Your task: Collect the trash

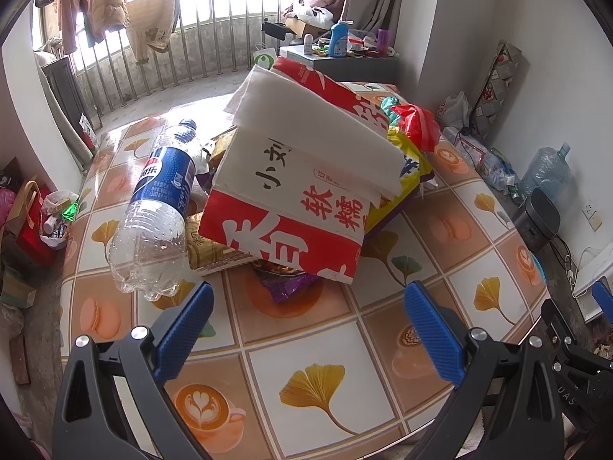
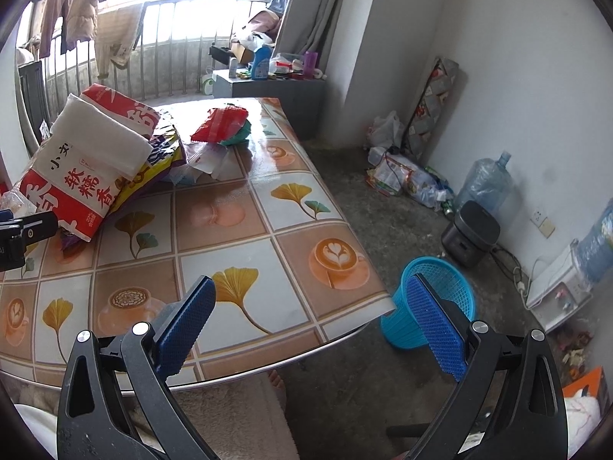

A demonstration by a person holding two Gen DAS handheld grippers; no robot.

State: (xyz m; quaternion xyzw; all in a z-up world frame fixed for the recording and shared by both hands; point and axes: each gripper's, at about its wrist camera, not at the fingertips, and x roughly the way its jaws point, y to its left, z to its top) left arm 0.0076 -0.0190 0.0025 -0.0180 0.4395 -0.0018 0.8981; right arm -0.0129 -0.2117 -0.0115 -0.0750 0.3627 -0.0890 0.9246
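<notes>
Left of the pile I see the clear bottle [image 1: 159, 207] lying on the table [image 1: 306, 364], against the red-and-white bag [image 1: 299, 191]. My left gripper [image 1: 308, 320] hangs near, jaws apart, empty. My right gripper [image 2: 312, 320] too, jaws apart over the table's right edge, blue basket [image 2: 433, 303] on the floor beyond.

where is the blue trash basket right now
The blue trash basket shows only in the right wrist view, standing on the concrete floor just past the table corner, partly behind the right gripper's finger, near the black appliance.
</notes>
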